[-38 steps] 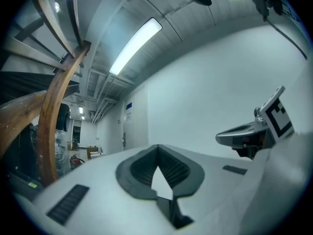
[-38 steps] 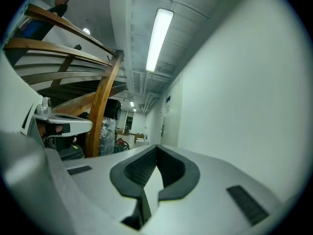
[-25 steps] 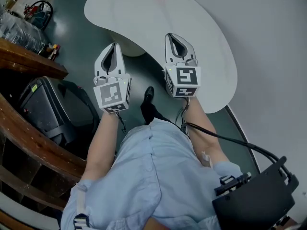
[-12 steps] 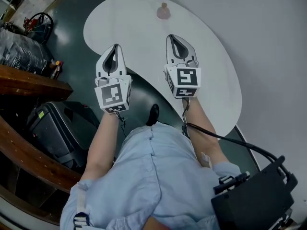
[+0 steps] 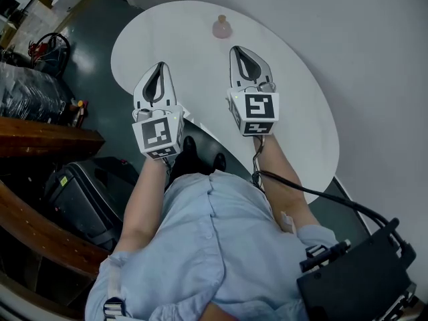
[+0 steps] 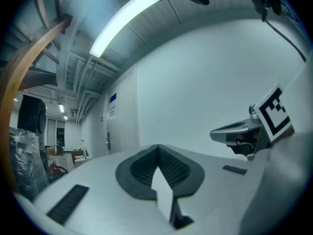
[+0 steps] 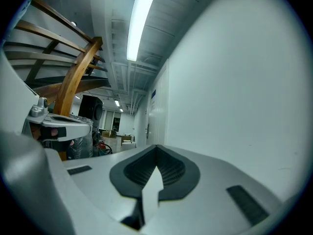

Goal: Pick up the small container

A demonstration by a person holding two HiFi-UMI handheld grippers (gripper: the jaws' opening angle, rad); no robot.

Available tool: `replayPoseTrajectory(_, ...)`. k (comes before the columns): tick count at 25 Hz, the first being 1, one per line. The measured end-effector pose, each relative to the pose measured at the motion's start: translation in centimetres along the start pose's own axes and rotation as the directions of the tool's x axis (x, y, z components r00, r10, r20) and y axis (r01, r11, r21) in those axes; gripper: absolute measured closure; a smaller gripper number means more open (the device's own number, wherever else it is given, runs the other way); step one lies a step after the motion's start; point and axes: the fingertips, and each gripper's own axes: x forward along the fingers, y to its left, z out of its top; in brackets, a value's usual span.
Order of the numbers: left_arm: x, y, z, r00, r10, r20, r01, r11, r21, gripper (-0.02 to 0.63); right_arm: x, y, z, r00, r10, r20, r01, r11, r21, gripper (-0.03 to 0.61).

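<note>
Over the near edge of the white bench [image 5: 301, 112] a person holds two grippers side by side, both pointing level across it. The left gripper [image 5: 159, 67] has its fingers clenched tight on nothing. The right gripper [image 5: 243, 49] is clenched the same way, holding nothing too. The small container [image 5: 222, 27] is pinkish and stands at the far side of the bench, well apart from both grippers and a bit nearer the right one.

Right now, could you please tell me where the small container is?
In the head view, the small container stands near the far edge of the white table, ahead of the right gripper.
</note>
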Motion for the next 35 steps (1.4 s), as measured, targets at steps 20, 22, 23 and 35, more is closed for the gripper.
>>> replayPoseTrajectory(20, 11.1, 1.8, -5.9, 0.982, -0.181, -0.054, 0.174, 0.979, -0.105, 0.615, 6.3, -3.2, -6.9, 0.969, -0.179, -0.17, 0.182, 0.983, -0.002, 0.577)
replayPoseTrajectory(22, 12.1, 1.7, -6.6, 0.979, -0.193, -0.068, 0.185, 0.977, -0.11, 0.615, 6.8, -3.5, -8.0, 0.964, -0.188, -0.189, 0.192, 0.981, 0.005, 0.577)
replayPoseTrajectory(23, 12.6, 1.7, -7.1, 0.977, -0.198, -0.076, 0.189, 0.976, -0.112, 0.615, 7.0, -3.7, -8.4, 0.962, -0.191, -0.197, 0.197, 0.98, 0.009, 0.577)
replayPoseTrajectory(35, 17.2, 0.5, -11.3, 0.95, -0.246, -0.191, 0.228, 0.967, -0.115, 0.615, 9.6, -6.0, -12.6, 0.94, -0.212, -0.267, 0.238, 0.969, 0.066, 0.577)
